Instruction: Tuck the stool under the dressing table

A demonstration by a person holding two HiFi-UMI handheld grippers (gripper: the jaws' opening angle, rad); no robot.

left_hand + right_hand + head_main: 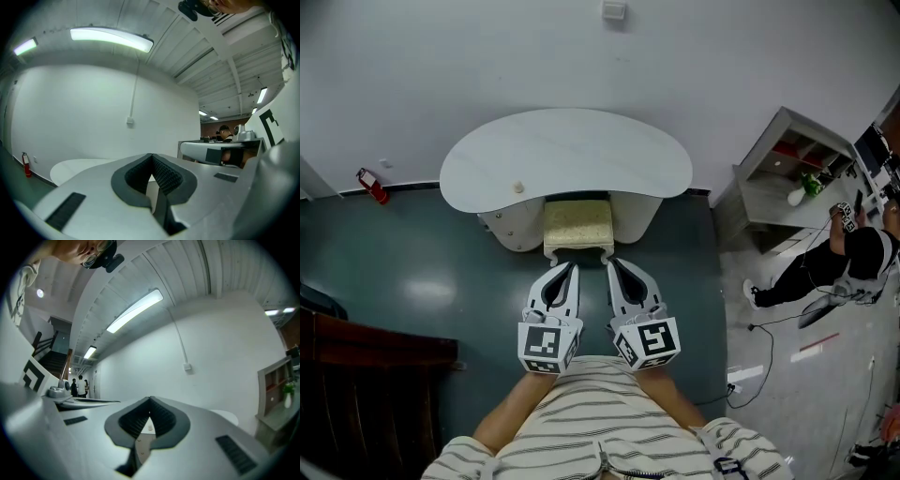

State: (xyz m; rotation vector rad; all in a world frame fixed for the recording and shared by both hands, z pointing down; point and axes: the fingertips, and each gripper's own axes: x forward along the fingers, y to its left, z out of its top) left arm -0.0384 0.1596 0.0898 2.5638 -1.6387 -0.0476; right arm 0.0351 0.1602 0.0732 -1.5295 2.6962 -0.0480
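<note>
The stool (577,225) stood partly under the dressing table (567,150), with the near half of its cream cushion showing in front of the tabletop's edge. The left gripper (571,268) and right gripper (613,263) each had their jaws pressed together on nothing, tips just beside the stool's near rail. A push with such narrow closed tips could slip off that rail, and an uneven shove might skew the stool so it jammed against the table's side supports

Beige stool (577,225), wht table (562,150), striped shirt (600,412).
</note>
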